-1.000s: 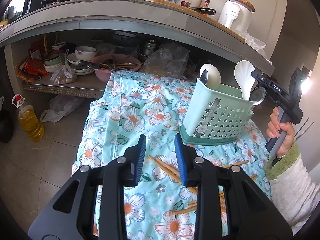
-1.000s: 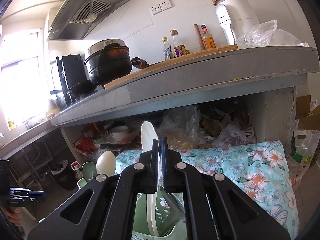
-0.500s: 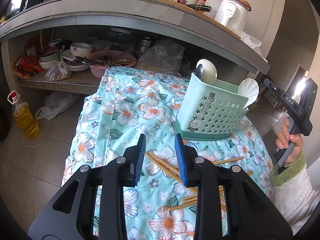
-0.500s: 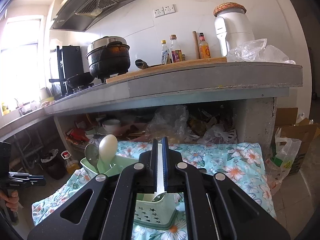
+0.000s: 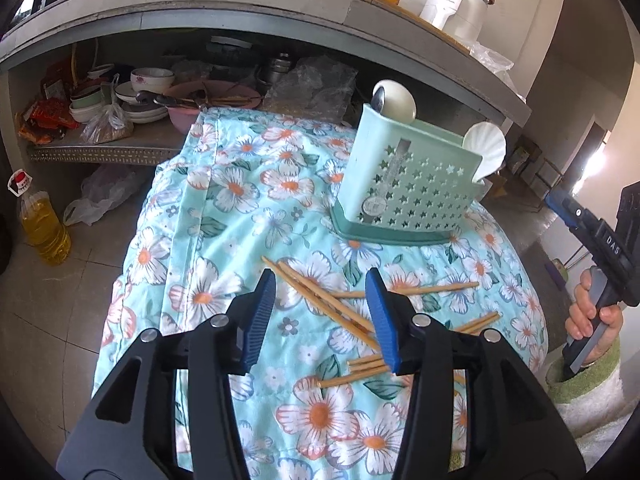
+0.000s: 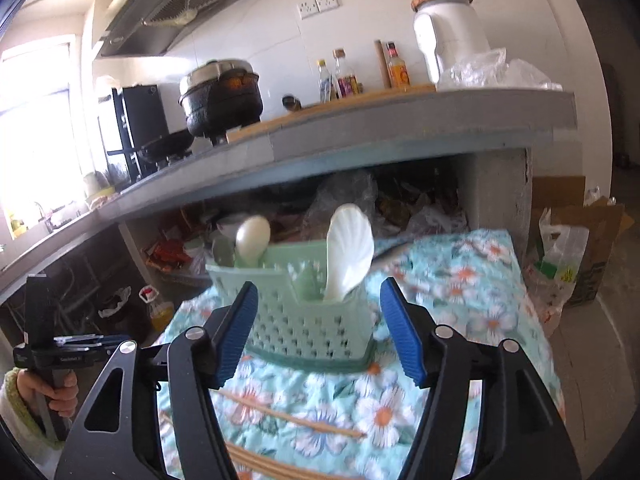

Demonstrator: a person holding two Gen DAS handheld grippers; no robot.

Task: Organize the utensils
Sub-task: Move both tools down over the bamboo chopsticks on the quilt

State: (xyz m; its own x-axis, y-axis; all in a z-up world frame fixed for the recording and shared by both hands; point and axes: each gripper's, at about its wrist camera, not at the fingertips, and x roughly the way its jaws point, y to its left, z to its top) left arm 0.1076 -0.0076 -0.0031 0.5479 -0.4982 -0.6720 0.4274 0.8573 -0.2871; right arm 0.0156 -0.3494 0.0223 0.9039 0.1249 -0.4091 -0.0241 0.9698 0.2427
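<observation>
A mint green utensil holder (image 5: 412, 184) with star holes stands on the floral cloth (image 5: 240, 208). It holds a white shell-shaped spoon (image 5: 486, 150), a cream spoon (image 5: 396, 102) and a metal spoon. Several wooden chopsticks (image 5: 320, 296) lie scattered on the cloth in front of it. My left gripper (image 5: 320, 312) is open and empty just above the chopsticks. My right gripper (image 6: 316, 328) is open and empty, drawn back from the holder (image 6: 304, 304), with the shell spoon (image 6: 350, 252) standing in it. It also shows at the right edge of the left wrist view (image 5: 592, 232).
A grey kitchen counter (image 5: 240, 8) overhangs a shelf of bowls and plates (image 5: 140, 92) behind the table. An oil bottle (image 5: 40, 220) stands on the tiled floor at left. A cardboard box and bags (image 6: 572, 252) sit at right of the table.
My right gripper has let go of the white shell spoon into the holder, opened and pulled back. My left gripper has opened wider and come down closer to the chopsticks.
</observation>
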